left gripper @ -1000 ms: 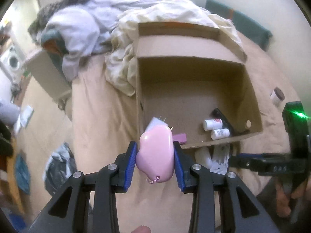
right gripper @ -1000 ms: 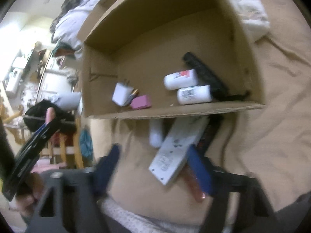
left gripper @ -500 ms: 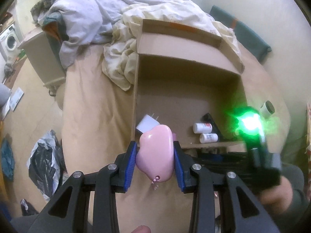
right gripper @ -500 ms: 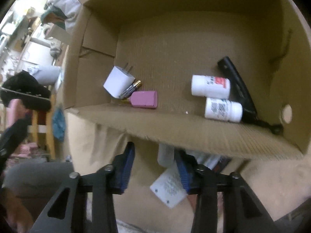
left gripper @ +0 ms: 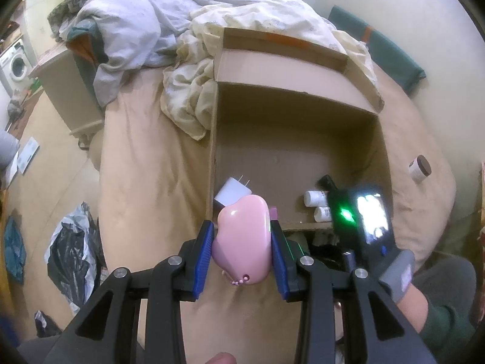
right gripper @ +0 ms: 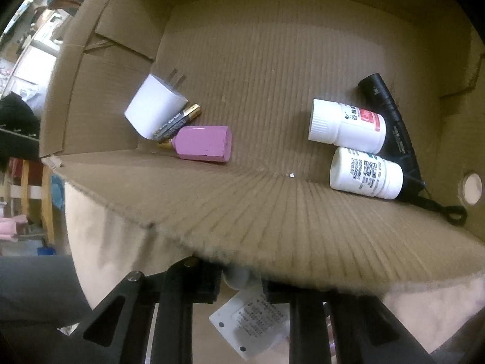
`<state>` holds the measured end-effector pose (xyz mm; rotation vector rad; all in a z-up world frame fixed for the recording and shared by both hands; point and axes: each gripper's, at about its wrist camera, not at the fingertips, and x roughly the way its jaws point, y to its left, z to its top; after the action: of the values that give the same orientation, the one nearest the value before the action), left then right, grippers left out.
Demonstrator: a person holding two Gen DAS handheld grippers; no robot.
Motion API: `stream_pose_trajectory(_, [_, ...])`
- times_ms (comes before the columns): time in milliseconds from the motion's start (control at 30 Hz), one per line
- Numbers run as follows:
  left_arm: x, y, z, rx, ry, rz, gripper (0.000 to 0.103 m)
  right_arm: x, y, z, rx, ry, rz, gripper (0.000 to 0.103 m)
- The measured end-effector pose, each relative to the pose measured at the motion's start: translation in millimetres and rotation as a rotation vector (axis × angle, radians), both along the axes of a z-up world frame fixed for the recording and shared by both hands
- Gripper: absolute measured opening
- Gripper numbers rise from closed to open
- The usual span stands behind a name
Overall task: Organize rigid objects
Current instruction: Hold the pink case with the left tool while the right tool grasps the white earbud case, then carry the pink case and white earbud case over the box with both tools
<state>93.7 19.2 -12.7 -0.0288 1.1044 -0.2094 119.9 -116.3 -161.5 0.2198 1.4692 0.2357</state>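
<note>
Cardboard box [right gripper: 272,48] on the tan bed [left gripper: 145,163] holds two white bottles [right gripper: 348,124] with unreadable labels; left gripper [left gripper: 241,239] fingers pinch a pink case [left gripper: 242,239], right gripper [right gripper: 239,276] fingers seemingly pressed on a small white object [right gripper: 238,276].

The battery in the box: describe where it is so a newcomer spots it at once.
Look in the open cardboard box on the bed, at its near left corner. The battery lies between the white charger plug and the pink block. It alone is thin, black and gold.
</note>
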Motion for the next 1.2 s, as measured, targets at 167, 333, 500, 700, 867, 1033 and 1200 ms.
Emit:
stream_pose_trajectory(167, [1.3, 0.0, -6.5, 0.017, 0.013, 0.007, 0.033, -21.6, -3.9, 8.8, 0.064, -0.022, -0.007, 0.022])
stream_pose_trajectory(333, [2.1, -1.3, -13.3, 0.040, 0.025, 0.010, 0.033, -33.8, -17.1, 25.1, 0.167, -0.025, -0.030, 0.022])
stream_pose_trajectory(500, [3.2, -0.9, -17.9, 0.054, 0.035, 0.018, 0.033, -47.2, -40.6, 45.5, 0.267, -0.039, -0.087, 0.022])
stream_pose_trajectory(700, [5.9, -6.1, -20.1, 0.057, 0.046, 0.013, 0.033, -49.5, -65.2, 83.1, 0.294, -0.116, -0.102, 0.022])
stream_pose_trajectory(867, [17.2, -18.6, -8.7, 0.098, 0.010, -0.006, 0.033, -37.3, -84.5, 109.9, 0.291, -0.187, -0.116, 0.022])
stream_pose_trajectory(1033, [40.7, -35.1, 3.3, 0.126, -0.024, -0.021, 0.033, -12.7, -101.0, 121.8, 0.287, -0.232, -0.132, 0.022])
stream_pose_trajectory(1200, [63.8, -51.8, 10.5, 0.152, -0.066, -0.025, 0.033, 20.2, -107.6, 125.2, 0.255, -0.277, -0.142, 0.022])
